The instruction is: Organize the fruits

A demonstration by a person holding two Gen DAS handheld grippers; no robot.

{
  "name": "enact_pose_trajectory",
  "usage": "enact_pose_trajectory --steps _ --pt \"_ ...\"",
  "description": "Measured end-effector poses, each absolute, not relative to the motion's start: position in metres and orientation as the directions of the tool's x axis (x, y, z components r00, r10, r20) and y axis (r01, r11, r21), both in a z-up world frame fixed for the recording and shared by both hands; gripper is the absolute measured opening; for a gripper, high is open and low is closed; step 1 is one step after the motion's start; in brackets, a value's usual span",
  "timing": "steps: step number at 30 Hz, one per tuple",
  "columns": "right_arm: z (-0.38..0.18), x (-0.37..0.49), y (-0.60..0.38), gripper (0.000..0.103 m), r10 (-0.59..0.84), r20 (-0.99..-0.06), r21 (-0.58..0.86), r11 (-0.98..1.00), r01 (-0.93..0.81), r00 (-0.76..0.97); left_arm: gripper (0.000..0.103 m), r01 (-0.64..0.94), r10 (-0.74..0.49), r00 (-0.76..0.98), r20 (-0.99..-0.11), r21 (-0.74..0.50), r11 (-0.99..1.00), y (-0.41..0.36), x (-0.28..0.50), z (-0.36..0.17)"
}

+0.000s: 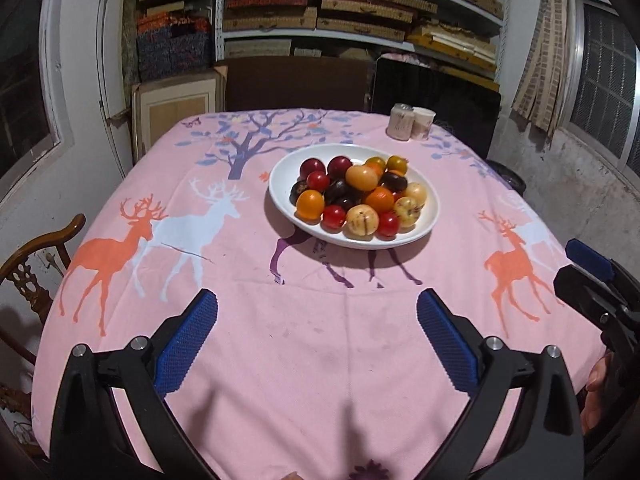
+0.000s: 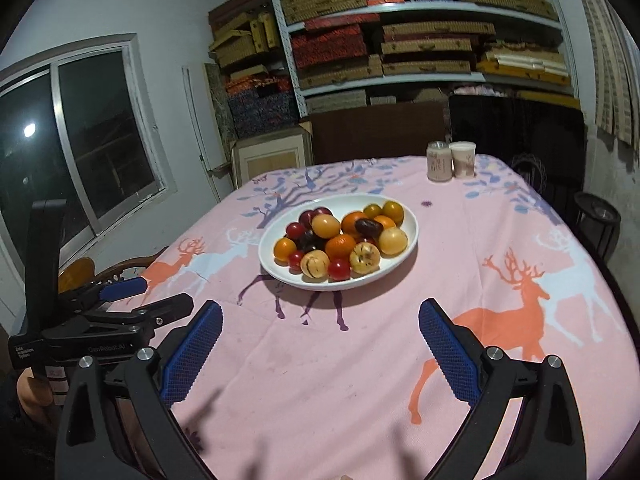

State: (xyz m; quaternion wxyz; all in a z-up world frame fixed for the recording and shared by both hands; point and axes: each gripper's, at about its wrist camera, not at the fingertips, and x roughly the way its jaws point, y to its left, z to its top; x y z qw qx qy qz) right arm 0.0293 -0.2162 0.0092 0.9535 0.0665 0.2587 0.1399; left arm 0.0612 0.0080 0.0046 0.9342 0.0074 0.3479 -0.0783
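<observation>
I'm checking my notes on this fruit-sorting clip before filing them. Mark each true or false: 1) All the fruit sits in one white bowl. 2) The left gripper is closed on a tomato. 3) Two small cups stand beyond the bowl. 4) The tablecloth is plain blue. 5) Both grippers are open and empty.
1) True: the fruit is piled in the white bowl; none lies loose on the cloth.
2) False: the left gripper is open, short of the bowl, with nothing between its pads.
3) True: the two cups stand side by side near the table's far edge.
4) False: the tablecloth is pink with deer and trees printed on it.
5) True: the right gripper is open and empty as well.
</observation>
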Motion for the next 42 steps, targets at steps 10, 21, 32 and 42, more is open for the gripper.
enact_pose_trajectory --steps 10,21,32,42 --pt "0.039 -0.014 -0.219 0.099 0.274 -0.428 0.159 0.961 -0.227 0.861 0.098 0.066 -0.061 0.798 -0.600 -0.014 0.998 0.011 0.025 0.032" --pt "0.034 -0.022 -0.220 0.099 0.271 -0.438 0.160 0.962 -0.222 0.857 0.098 0.040 -0.011 0.816 -0.578 0.036 0.999 0.010 0.018 0.036" --pt "0.029 -0.021 -0.222 0.099 0.270 -0.451 0.175 0.961 -0.212 0.851 0.098 0.042 0.014 0.840 -0.542 0.090 0.995 0.001 0.014 0.037" --pt "0.026 -0.021 -0.222 0.099 0.262 -0.457 0.174 0.964 -0.203 0.850 0.098 0.026 0.019 0.830 -0.557 0.072 0.997 0.005 0.017 0.033"
